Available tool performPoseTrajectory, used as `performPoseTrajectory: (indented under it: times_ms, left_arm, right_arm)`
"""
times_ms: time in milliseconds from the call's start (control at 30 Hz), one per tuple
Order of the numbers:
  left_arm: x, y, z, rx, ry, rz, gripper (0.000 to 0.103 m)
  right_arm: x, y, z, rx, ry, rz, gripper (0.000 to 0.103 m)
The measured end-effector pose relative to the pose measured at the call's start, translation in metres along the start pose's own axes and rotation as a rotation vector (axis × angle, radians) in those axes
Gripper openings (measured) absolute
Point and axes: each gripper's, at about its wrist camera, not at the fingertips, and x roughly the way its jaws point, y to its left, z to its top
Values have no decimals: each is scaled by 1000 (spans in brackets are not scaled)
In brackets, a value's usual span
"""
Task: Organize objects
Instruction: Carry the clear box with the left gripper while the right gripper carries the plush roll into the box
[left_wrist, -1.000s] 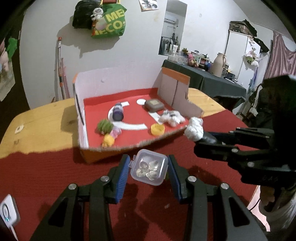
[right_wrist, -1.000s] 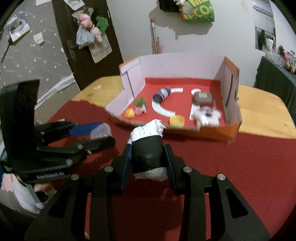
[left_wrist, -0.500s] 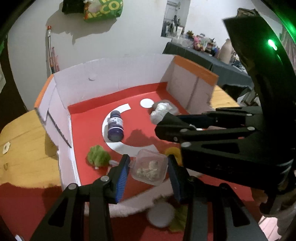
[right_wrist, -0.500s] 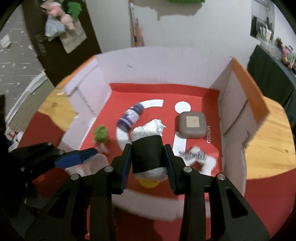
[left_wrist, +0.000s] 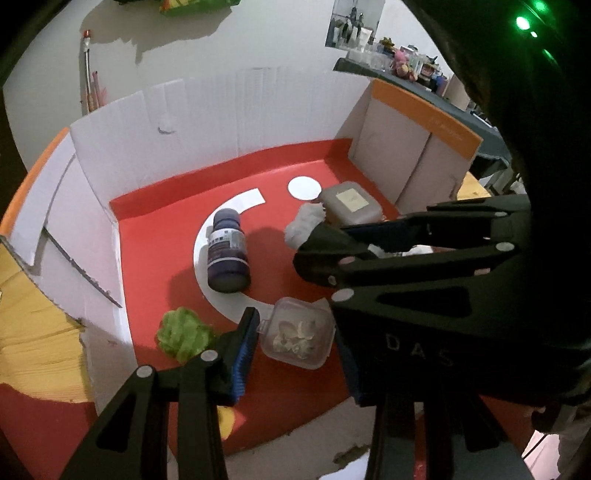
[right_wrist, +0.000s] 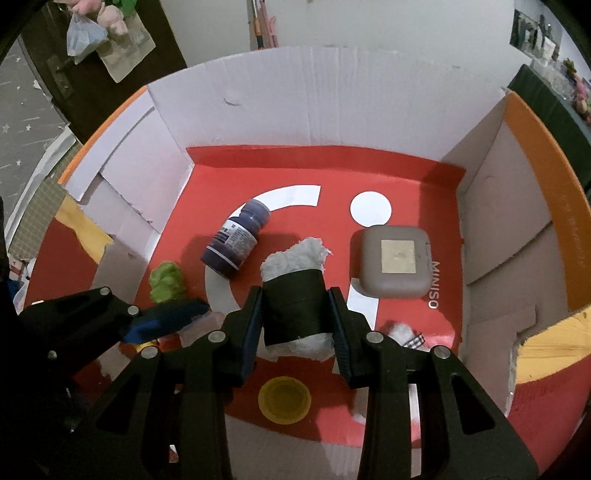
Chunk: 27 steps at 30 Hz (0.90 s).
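We hold both grippers over the big cardboard box (right_wrist: 332, 110), whose white walls rise around a red floor printed with white shapes. Inside it, near the right wall, a grey-brown square case (right_wrist: 395, 262) lies flat. A dark purple bottle (right_wrist: 236, 243) lies on its side left of centre, and a green fuzzy lump (right_wrist: 166, 280) sits near the left wall. Our right gripper (right_wrist: 295, 314) is clamped on a black roll stuffed with white padding (right_wrist: 295, 295), held above the floor between the bottle and the case. Our left gripper (left_wrist: 291, 339) is closed on a small clear lidded tub (left_wrist: 295, 338) with pale bits inside, above the near part of the floor. A yellow cap (right_wrist: 284, 398) lies by the front edge.
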Motion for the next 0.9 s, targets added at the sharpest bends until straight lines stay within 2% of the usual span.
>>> performPoseTrajectory:
  times_ms: [333,900]
  left_arm:
    - [8,2,1,-2,19,-17,44]
    - [14,0,2,-3,23,-17,44]
  right_arm:
    - [9,-10,-6,-2,47,-12,33]
    - [-2,-12,-21,-59,46,-51,35]
